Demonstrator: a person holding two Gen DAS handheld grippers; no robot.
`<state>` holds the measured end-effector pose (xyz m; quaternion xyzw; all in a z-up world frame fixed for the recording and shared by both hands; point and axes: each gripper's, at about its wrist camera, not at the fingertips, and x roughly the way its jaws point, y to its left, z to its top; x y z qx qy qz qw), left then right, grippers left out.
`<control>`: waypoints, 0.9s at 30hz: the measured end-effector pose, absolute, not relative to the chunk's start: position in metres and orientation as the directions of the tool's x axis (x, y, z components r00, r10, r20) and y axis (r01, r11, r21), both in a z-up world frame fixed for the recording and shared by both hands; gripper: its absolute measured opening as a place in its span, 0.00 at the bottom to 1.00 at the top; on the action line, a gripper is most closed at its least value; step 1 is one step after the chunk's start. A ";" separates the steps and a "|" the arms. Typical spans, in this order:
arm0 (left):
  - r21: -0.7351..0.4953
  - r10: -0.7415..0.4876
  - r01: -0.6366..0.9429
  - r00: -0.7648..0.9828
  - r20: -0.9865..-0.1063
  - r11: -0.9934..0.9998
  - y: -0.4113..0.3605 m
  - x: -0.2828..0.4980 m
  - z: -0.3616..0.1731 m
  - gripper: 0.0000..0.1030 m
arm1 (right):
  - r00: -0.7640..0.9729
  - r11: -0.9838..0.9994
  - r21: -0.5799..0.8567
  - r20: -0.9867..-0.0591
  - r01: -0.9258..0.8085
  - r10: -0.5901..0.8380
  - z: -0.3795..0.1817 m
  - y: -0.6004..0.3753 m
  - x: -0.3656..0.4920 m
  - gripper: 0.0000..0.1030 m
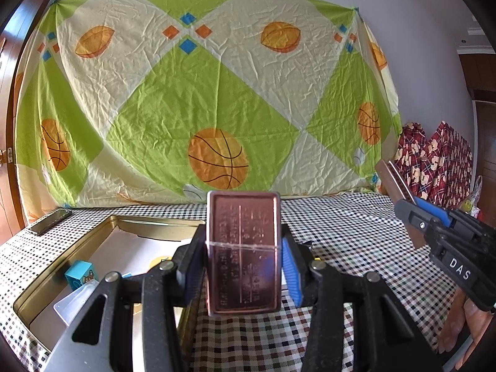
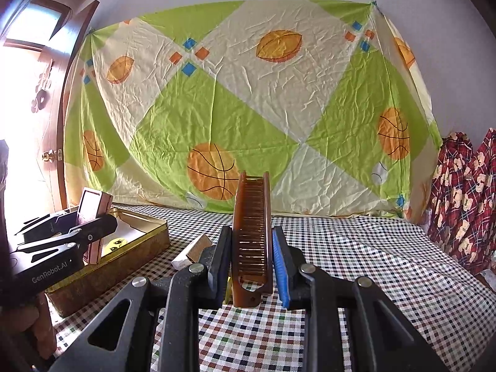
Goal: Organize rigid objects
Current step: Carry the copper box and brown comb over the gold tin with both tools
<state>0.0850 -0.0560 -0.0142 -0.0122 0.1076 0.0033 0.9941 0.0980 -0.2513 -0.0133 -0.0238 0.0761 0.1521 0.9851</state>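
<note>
My left gripper (image 1: 243, 266) is shut on a copper-pink metal case (image 1: 243, 254), held upright above the checked table, just right of the gold tin (image 1: 40, 282). The right wrist view shows that gripper (image 2: 90, 232) with the case (image 2: 93, 204) over the tin (image 2: 136, 248). My right gripper (image 2: 251, 257) is shut on a brown folding comb (image 2: 252, 232), held upright above the table. In the left wrist view it (image 1: 412, 214) stands at the right with the comb (image 1: 398, 186).
The tin holds a blue cube (image 1: 81, 274), a clear plastic piece (image 1: 76, 305) and a yellow-faced item (image 2: 116, 243). A small wooden block (image 2: 193, 251) lies beside the tin. A phone (image 1: 49, 221) lies at the table's far left. A patterned sheet hangs behind.
</note>
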 end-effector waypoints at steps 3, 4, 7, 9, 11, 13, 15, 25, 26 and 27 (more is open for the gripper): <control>-0.026 0.010 -0.015 0.981 -0.195 1.000 -0.055 0.082 -0.013 0.43 | 0.944 0.953 -0.022 -0.146 -0.303 0.296 -0.012 -0.251 0.095 0.27; -0.027 0.012 -0.017 0.982 -0.189 0.999 -0.054 0.080 -0.013 0.43 | 0.945 0.953 -0.022 -0.142 -0.302 0.296 -0.012 -0.251 0.095 0.27; -0.030 0.016 -0.021 0.984 -0.175 0.999 -0.053 0.078 -0.012 0.43 | 0.944 0.952 -0.022 -0.133 -0.306 0.301 -0.012 -0.250 0.093 0.27; -0.033 0.020 -0.025 0.986 -0.166 0.999 -0.052 0.077 -0.011 0.43 | 0.944 0.951 -0.022 -0.127 -0.310 0.304 -0.011 -0.248 0.092 0.27; -0.039 0.025 -0.031 0.988 -0.150 0.999 -0.049 0.074 -0.011 0.43 | 0.944 0.950 -0.021 -0.120 -0.313 0.308 -0.011 -0.246 0.089 0.27; -0.041 0.031 -0.037 0.990 -0.136 0.998 -0.048 0.071 -0.010 0.43 | 0.942 0.948 -0.021 -0.116 -0.318 0.314 -0.011 -0.243 0.088 0.27; -0.043 0.035 -0.041 0.991 -0.128 0.998 -0.046 0.069 -0.009 0.43 | 0.940 0.945 -0.020 -0.113 -0.326 0.322 -0.011 -0.240 0.086 0.27; -0.062 0.043 -0.052 0.990 -0.133 0.997 -0.035 0.067 -0.010 0.43 | 0.928 0.932 -0.031 -0.106 -0.362 0.357 -0.012 -0.223 0.080 0.27; -0.063 0.045 -0.054 0.990 -0.135 0.997 -0.034 0.067 -0.010 0.43 | 0.927 0.931 -0.031 -0.107 -0.365 0.360 -0.012 -0.223 0.080 0.27; -0.067 0.047 -0.056 0.989 -0.137 0.996 -0.032 0.067 -0.010 0.43 | 0.926 0.930 -0.030 -0.107 -0.367 0.362 -0.012 -0.222 0.080 0.27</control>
